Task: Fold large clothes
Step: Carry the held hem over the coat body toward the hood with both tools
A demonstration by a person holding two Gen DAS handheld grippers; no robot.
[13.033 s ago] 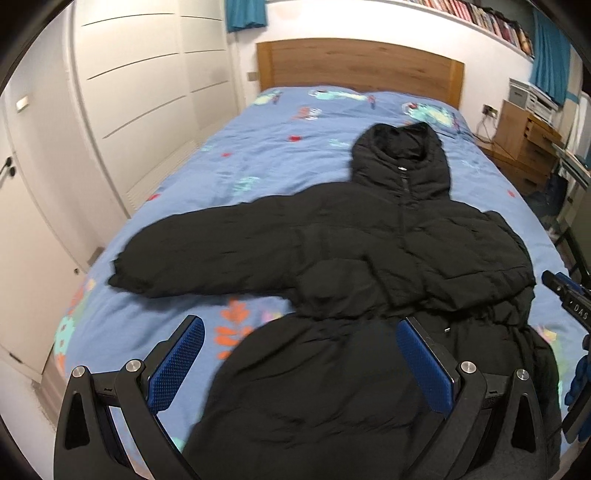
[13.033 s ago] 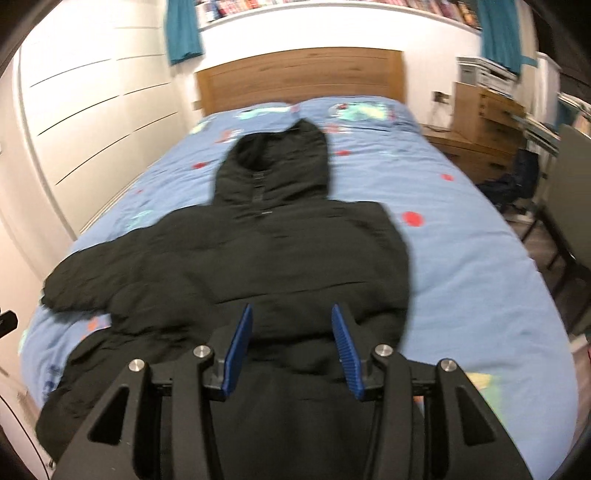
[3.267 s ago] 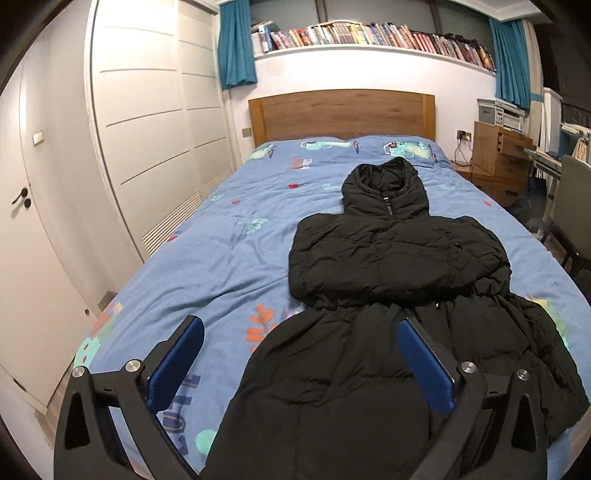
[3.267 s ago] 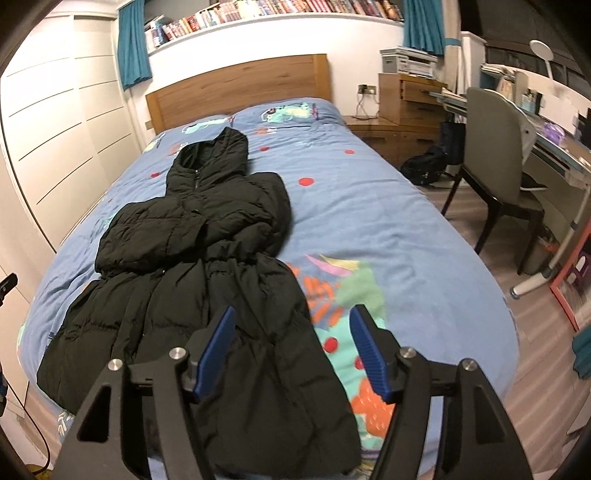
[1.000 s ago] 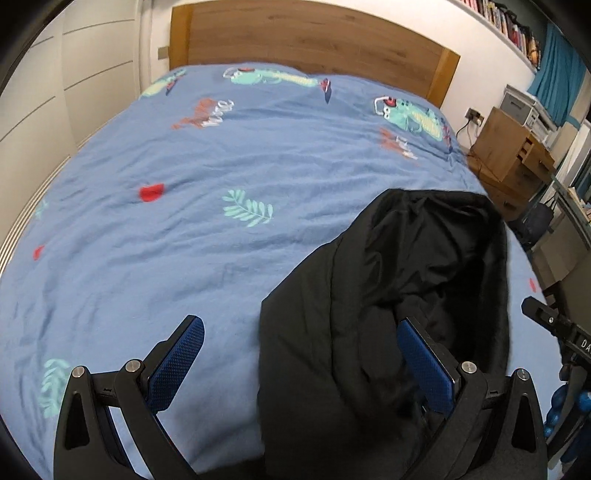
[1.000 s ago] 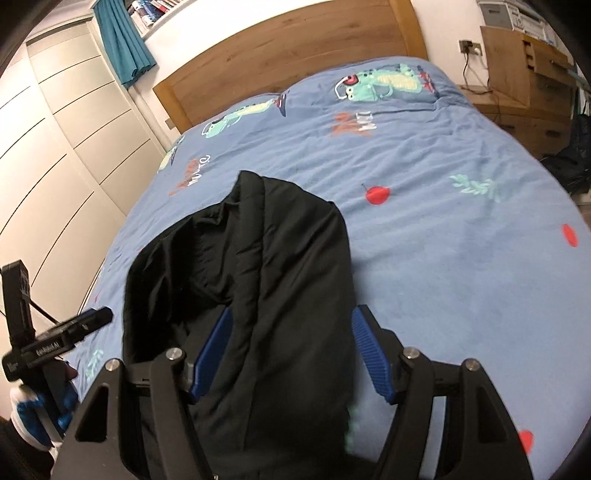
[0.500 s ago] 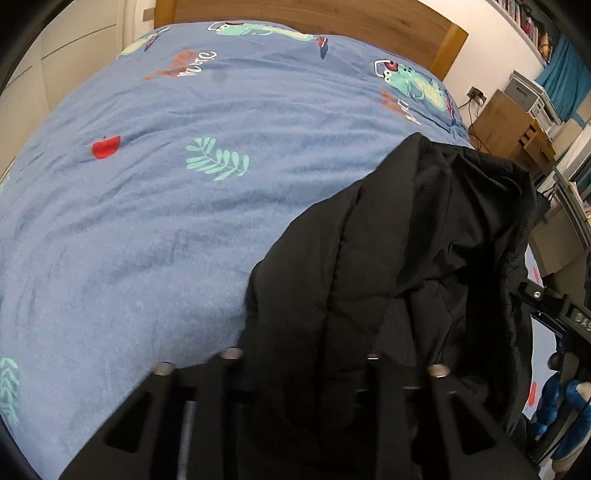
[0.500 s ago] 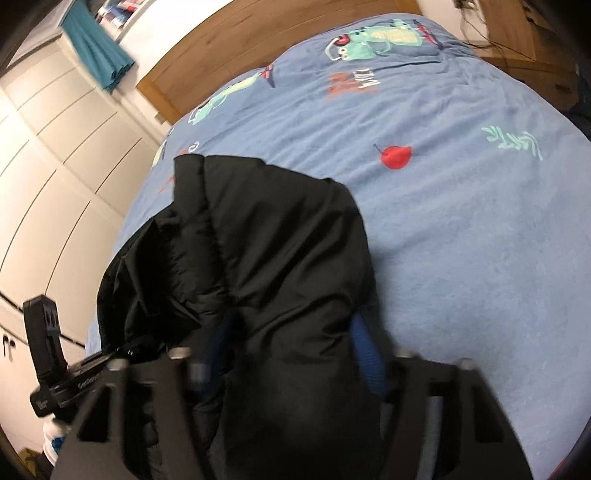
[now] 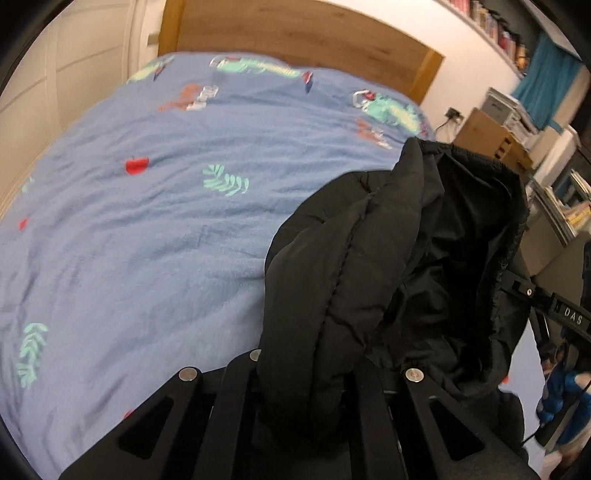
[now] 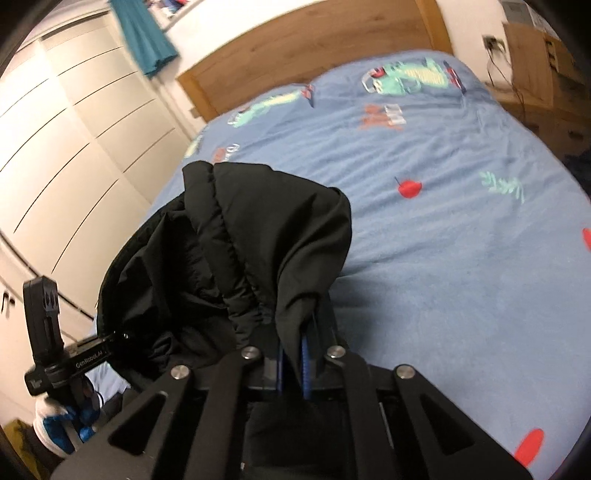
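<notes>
The black puffer jacket's hood (image 9: 388, 258) bulges up in front of the left wrist camera, lifted off the blue bedspread (image 9: 147, 240). My left gripper (image 9: 306, 391) is shut on the hood's left edge, and the padded cloth hides its pads. In the right wrist view the same hood (image 10: 258, 240) rises from my right gripper (image 10: 295, 369), which is shut on the hood's right edge, with thin black cloth pinched between the blue pads (image 10: 306, 363). Each gripper shows at the edge of the other's view. The jacket's body is hidden below.
A wooden headboard (image 9: 295, 33) stands at the far end of the bed. White wardrobe doors (image 10: 74, 147) line the left side. A wooden chest of drawers (image 9: 487, 136) and a desk stand to the right of the bed. The bedspread beyond the hood lies flat.
Both grippers went from wide open around the hood's edges to shut on them. The hood has since risen off the bed and bunched up between them.
</notes>
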